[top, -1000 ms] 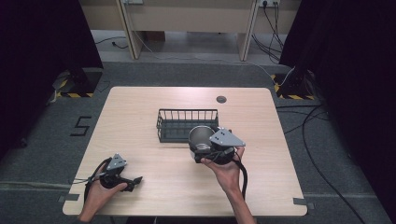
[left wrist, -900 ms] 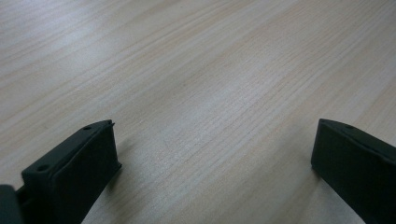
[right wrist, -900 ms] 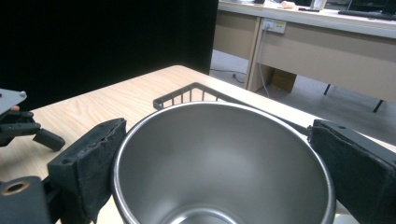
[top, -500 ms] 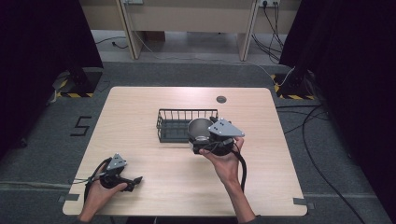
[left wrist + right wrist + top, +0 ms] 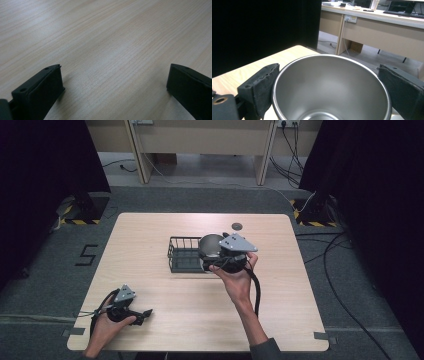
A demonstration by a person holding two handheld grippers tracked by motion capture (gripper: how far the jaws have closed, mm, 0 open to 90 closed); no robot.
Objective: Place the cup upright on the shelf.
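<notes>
Between the jaws of my right gripper (image 5: 329, 92) sits a steel cup (image 5: 332, 87), its rim pressed on both sides by the black pads, so I have it clamped around its widest part with the jaws spread far apart. Its mouth faces the camera on the gripper, and the inside looks bare. From the high view, my right gripper (image 5: 220, 262) holds the cup (image 5: 211, 245) over the right end of the black wire basket (image 5: 181, 260), which stands near the middle of the wooden table (image 5: 310, 320). My left gripper (image 5: 142, 314) rests well apart from the basket, near the table's front left corner, its jaws spread wide over bare wood and holding nothing.
</notes>
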